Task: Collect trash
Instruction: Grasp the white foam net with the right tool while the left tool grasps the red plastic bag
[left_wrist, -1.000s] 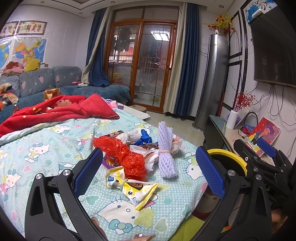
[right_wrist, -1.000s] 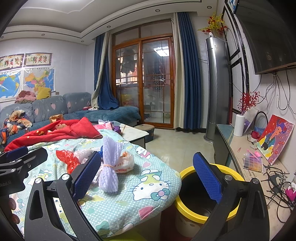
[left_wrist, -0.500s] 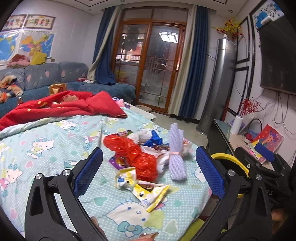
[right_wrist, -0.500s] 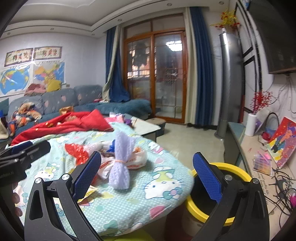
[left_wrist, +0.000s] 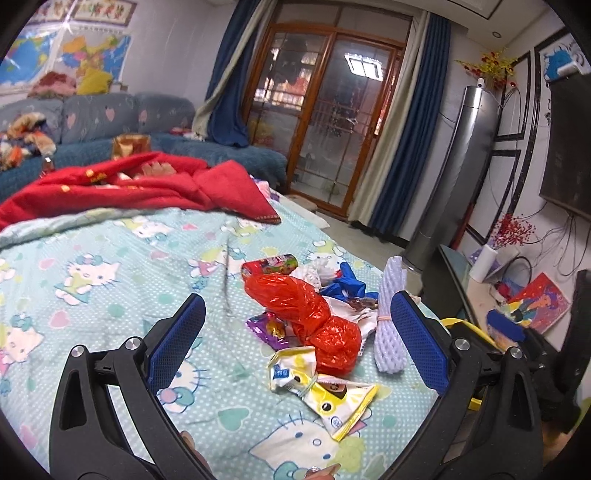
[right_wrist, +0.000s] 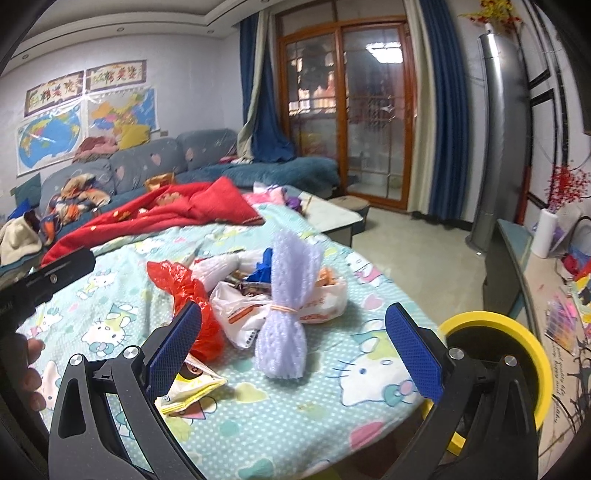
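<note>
Both views have edged closer to the trash pile (left_wrist: 314, 325) (grippers empty).

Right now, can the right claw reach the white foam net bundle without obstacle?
Probably yes: the right claw is open, and the white foam net bundle lies straight ahead with nothing in front of it.

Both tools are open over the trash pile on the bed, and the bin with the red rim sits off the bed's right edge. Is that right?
Not quite: the bin's rim is yellow, not red, as the right wrist view shows. The rest holds: the left tool and right tool are both open over the trash pile on the bed.
</note>
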